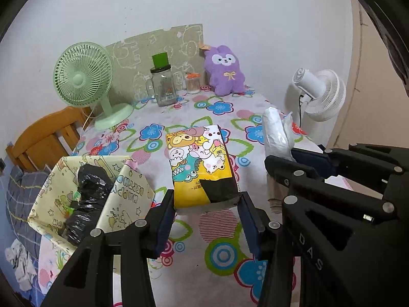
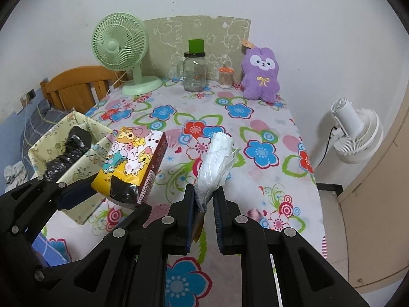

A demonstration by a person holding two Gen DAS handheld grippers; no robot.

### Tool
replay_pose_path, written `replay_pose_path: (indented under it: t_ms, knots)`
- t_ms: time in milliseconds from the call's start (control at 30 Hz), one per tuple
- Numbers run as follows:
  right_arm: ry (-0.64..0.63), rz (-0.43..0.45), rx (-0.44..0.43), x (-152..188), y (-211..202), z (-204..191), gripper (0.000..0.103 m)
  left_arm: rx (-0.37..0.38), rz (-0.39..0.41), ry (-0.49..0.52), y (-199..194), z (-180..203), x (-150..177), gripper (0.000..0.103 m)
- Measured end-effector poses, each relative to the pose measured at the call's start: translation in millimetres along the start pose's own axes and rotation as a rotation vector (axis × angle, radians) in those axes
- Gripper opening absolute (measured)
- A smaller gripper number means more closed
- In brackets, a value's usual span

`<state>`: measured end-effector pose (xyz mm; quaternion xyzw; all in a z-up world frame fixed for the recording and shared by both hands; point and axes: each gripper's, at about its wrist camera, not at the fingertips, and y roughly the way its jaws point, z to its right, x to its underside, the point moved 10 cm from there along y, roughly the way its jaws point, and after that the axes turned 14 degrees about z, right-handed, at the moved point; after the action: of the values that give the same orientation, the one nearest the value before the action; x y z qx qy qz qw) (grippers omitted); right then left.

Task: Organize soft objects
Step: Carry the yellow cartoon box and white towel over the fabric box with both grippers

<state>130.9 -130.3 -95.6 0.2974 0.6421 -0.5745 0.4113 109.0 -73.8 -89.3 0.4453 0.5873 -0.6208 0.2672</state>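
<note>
Two soft packs are held clear of the flowered worktop (image 2: 255, 133). Left claw (image 1: 207, 199) is clamped on the near end of the cartoon-print tissue pack (image 1: 199, 163); right claw (image 2: 204, 199) is clenched on the lower edge of the white plastic-wrapped pack (image 2: 217, 158). Fabric bin (image 1: 127, 192) at the left edge already holds a black-wrapped bundle (image 1: 87, 199). Risk: both grips sit at one end, so either pack could sag, pivot or slip free; the bin's soft wall could buckle if clipped.
</note>
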Motion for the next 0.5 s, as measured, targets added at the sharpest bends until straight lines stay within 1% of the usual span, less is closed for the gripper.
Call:
replay_pose_path:
  t_ms: [300,500]
  knots:
    - [-0.039,0.016,-0.005,-16.0,-12.3,-18.2,0.017,-0.014,0.035,0.02,-16.5,-19.8,-9.7,0.05]
    - [-0.061,0.018,-0.021,-26.5,-13.7,-38.6,0.017,-0.022,0.04,0.032,-24.6,-39.4,-13.6,0.05]
